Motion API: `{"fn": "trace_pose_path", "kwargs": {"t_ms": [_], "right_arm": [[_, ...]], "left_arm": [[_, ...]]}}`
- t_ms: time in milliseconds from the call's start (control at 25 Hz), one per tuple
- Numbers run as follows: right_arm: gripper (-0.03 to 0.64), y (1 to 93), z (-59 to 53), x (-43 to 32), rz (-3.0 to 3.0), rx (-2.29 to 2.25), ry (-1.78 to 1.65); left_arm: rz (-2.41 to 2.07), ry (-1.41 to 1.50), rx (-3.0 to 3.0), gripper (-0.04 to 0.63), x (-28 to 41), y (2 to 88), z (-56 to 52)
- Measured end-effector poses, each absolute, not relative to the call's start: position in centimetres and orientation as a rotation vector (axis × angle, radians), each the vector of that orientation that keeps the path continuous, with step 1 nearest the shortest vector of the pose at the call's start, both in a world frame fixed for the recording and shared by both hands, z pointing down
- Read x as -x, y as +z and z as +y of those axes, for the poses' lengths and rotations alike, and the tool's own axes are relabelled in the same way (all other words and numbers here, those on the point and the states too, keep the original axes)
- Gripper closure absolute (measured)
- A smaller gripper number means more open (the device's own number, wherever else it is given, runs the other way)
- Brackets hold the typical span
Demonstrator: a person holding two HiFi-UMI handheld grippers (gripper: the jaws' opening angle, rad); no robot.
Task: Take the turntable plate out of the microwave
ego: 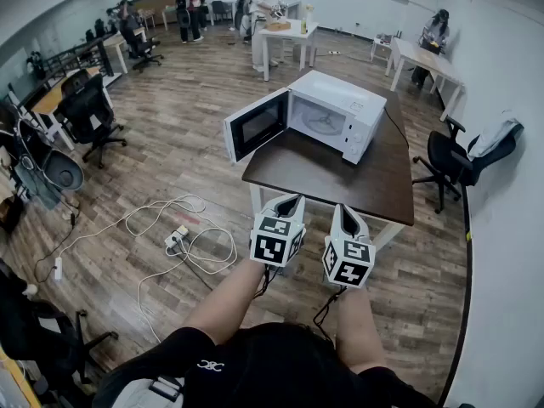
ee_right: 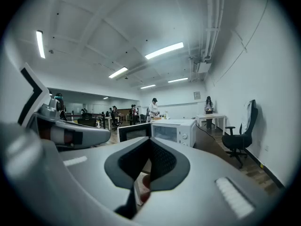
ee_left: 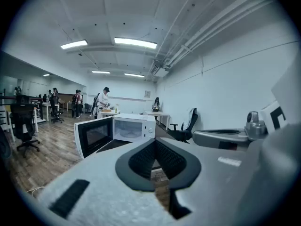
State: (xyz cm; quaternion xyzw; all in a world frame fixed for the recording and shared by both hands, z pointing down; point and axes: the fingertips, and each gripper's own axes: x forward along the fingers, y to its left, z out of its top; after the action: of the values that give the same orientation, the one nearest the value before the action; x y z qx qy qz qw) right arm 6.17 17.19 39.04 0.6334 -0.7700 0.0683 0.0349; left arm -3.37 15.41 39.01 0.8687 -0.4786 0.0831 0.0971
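Two empty, clenched claws: your left gripper [ego: 287,201] and right gripper [ego: 344,212] hover at the table's [ego: 340,181] near edge; the turntable plate [ego: 323,123] lies well ahead, inside the open microwave [ego: 361,113].

Both forearms extend forward, side by side. The left forearm [ego: 231,300] carries the left gripper [ego: 291,201]; the right forearm [ego: 359,325] carries the right gripper [ego: 342,211]. The 2 grippers point slightly below level, close together but apart. Each has its jaws together, with nothing between them.
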Motion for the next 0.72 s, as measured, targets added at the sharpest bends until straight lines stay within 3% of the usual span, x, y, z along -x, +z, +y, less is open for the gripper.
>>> {"fn": "trace_pose_path", "kwargs": {"t_ms": [720], "right_arm": [[0.607,39.7,15.9,-7.8,-2.444,-1.870,0.256]], "left_arm": [[-1.487,0.221,-2.537,0.586,1.6,39.0,13.8]]}}
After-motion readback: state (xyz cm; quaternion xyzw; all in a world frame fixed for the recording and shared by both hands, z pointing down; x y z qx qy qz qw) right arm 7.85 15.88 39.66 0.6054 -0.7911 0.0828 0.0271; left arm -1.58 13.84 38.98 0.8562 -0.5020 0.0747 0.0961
